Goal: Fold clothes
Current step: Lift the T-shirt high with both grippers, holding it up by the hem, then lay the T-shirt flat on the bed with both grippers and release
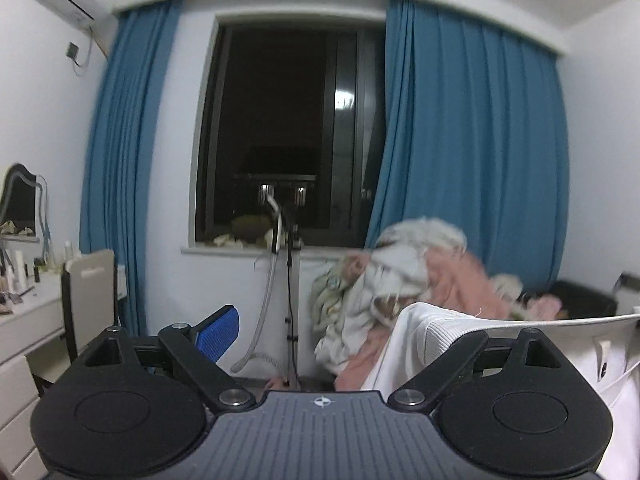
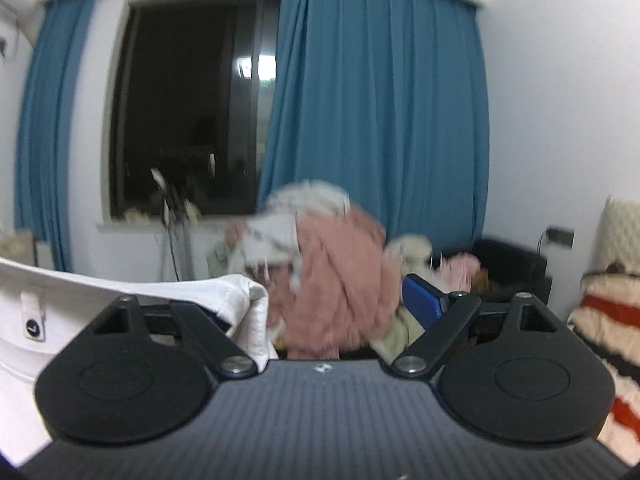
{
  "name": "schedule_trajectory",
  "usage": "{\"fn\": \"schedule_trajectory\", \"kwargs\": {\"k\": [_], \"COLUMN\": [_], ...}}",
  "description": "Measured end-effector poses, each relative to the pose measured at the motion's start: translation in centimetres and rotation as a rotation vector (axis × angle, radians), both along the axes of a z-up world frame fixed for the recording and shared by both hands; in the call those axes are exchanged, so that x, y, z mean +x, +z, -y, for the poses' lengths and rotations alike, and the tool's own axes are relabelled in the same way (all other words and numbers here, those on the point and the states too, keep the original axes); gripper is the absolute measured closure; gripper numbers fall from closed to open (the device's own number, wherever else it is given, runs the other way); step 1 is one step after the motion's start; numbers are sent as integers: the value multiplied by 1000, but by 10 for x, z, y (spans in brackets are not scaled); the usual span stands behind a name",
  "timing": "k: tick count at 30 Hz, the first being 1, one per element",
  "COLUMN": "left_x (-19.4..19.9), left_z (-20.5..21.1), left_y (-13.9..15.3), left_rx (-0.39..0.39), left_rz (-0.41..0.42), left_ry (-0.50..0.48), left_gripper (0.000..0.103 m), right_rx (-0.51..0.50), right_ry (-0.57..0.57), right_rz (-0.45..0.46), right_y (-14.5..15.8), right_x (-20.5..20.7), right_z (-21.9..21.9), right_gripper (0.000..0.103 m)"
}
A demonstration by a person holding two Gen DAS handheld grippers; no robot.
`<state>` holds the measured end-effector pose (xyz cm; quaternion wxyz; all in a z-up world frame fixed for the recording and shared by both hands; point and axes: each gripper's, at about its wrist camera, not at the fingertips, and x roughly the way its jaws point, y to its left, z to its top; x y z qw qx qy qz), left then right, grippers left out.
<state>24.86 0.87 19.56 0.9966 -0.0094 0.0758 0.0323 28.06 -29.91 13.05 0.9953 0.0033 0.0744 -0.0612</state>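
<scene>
A white garment (image 1: 440, 332) hangs stretched between my two grippers. In the left wrist view it drapes over the right finger and hides that finger's tip. The left gripper (image 1: 320, 328) stands wide open; its left blue pad (image 1: 220, 330) is bare. In the right wrist view the white garment (image 2: 120, 292), with a small label on it, covers the left finger. The right gripper (image 2: 320, 308) is also wide open, and its right blue pad (image 2: 422, 304) touches nothing. Beyond both lies a heap of pink and white clothes (image 2: 332, 280).
A white desk (image 1: 24, 320) with small bottles and a chair (image 1: 92, 300) stand at the left. A steamer stand (image 1: 290, 280) rises below the dark window. Blue curtains (image 1: 472, 140) hang behind the heap. A black seat (image 1: 580, 300) and a striped blanket (image 2: 608, 320) are at the right.
</scene>
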Motion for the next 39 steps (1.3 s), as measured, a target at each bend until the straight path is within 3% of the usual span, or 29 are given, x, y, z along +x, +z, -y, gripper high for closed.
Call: {"fn": "schedule_trajectory", "kwargs": {"k": [5,9,13,16,18,19,22,26,30,35,39], "left_x": [134,250,343,388,406,412,412,372,322,197,91], "left_z": [5,-20,-32,-34,-33,-31,-24,-15,-5,12,13], "left_y": [-89,-176,-272,-327,-334,-335,-309,-260,-221,-169,-148], "left_rx": [5,-22,-45,14,67,94,146,82,72,11,7], "left_rz": [-66,-204,-445,-685,-769,-802,-771,-645,-514,-388,-333], "left_ry": [25,44,15,-27,-67,-99,-149,-224,-223,-211,-203], "left_gripper": [9,9,9,12,7,8,7,0,0,0,0], "right_rx": [-38,-46,-43,-111,-178,-184,-110,83,179,136,141], "right_ry": [-39,-47,-19,89,168,193,322,429,359,276,255], "right_rz": [-42,-93,-273,-540,-657,-671,-725,-775,-620,-448,-369], "right_y": [-95,-173,-253,-302,-315,-312,-290,-255,-219,-187,-171], "right_x": [125,205,268,304,318,321,328,317,261,164,71], "right_z": [-13,-22,-28,-36,-45,-48,-50,-49,-45,-49,-50], "right_gripper": [17,17,17,17,17,17,17,17,17,17,17]}}
